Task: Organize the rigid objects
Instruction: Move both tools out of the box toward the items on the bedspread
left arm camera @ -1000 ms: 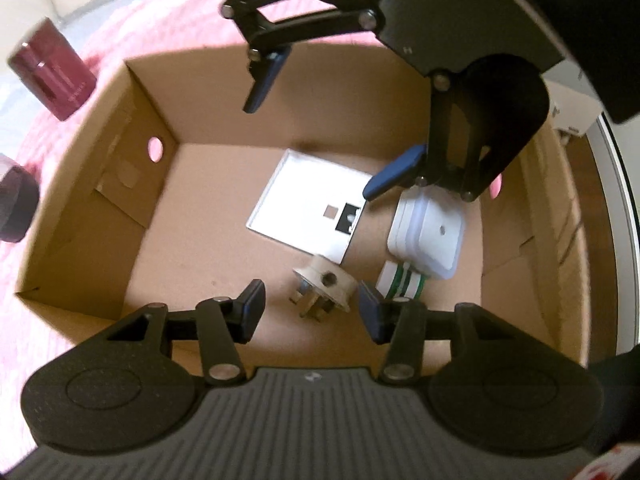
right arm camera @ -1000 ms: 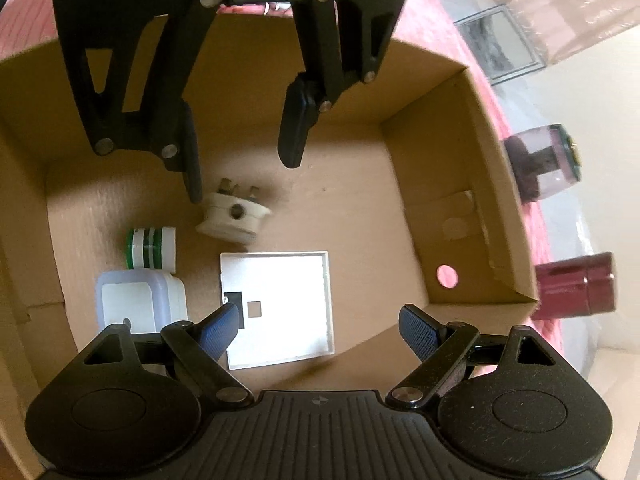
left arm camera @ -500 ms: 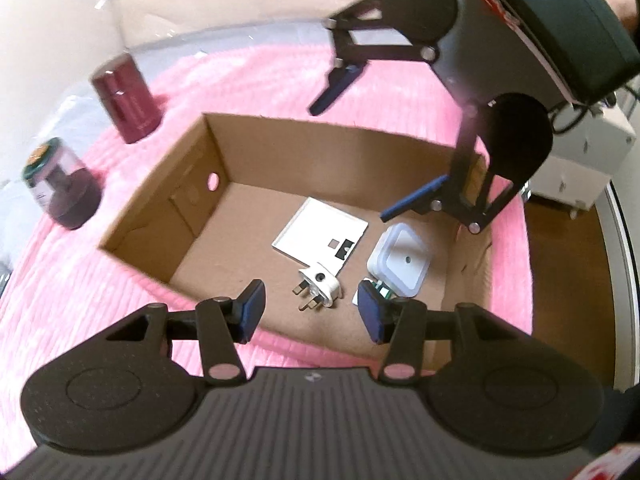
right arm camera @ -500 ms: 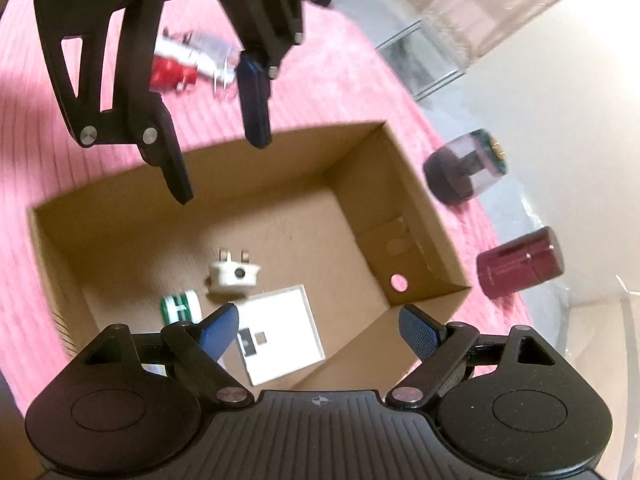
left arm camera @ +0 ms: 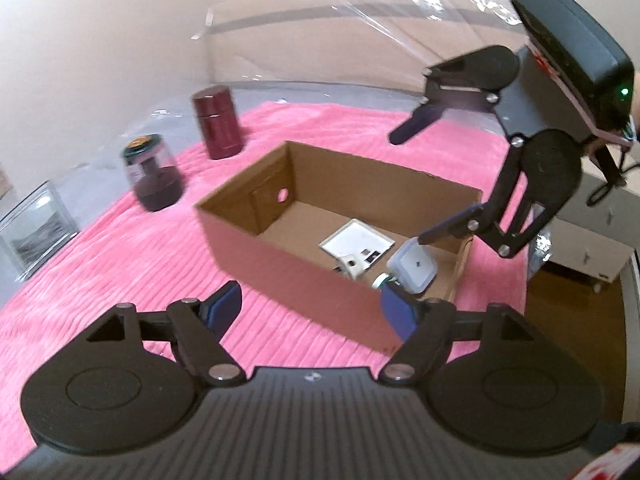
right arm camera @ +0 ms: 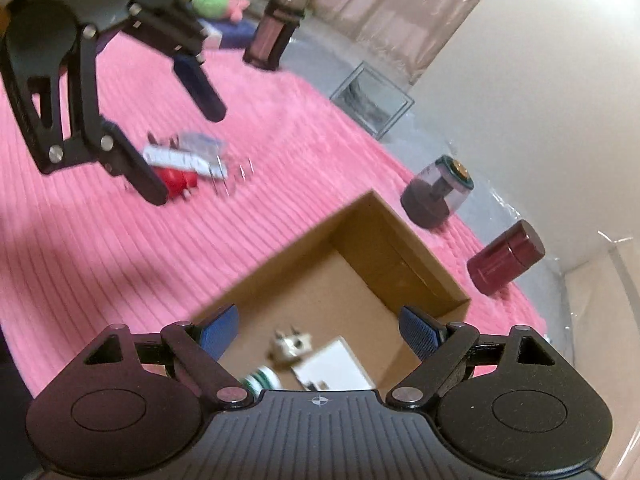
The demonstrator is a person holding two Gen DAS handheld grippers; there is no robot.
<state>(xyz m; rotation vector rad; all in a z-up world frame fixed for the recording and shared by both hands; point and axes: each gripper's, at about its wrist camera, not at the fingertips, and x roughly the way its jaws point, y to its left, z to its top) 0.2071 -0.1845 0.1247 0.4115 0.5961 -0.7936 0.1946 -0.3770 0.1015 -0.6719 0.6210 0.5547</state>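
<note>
Here the left gripper [left arm camera: 310, 306] hung above the pink ribbed cloth [left arm camera: 120, 248], short of the near wall of the open brown cardboard box [left arm camera: 288, 256]. Its jaws had just been opening and stood apart with nothing between them. The right gripper [right arm camera: 320, 330] hung over the box's other side, jaws spread wide and empty.

Inside the box lay four rigid items. A white three-pin plug adapter [left arm camera: 350, 264] lay near the middle of the floor. Just beside it lay a flat white square plate with dark cut-outs [left arm camera: 358, 240]. A white rounded-square plastic device [left arm camera: 414, 266] sat near the box's end wall, beside the plate. A small green-and-white striped cylinder [right arm camera: 262, 380] lay close to that device, partly hidden in both views.

Farther out on the cloth, seen from the right wrist, a loose cluster remained outside the box: a red object [right arm camera: 176, 180], a white strip-shaped piece [right arm camera: 180, 158] and some thin metal pins [right arm camera: 236, 176], all blurred.

Beyond the box stood a dark jar with a clear dome and green rim [left arm camera: 154, 178] and a maroon cylindrical canister [left arm camera: 218, 122], well apart from the box. A clear rectangular glass container [left arm camera: 34, 236] stood at the cloth's edge, and a dark tall bottle [right arm camera: 274, 36] stood farther back.
</note>
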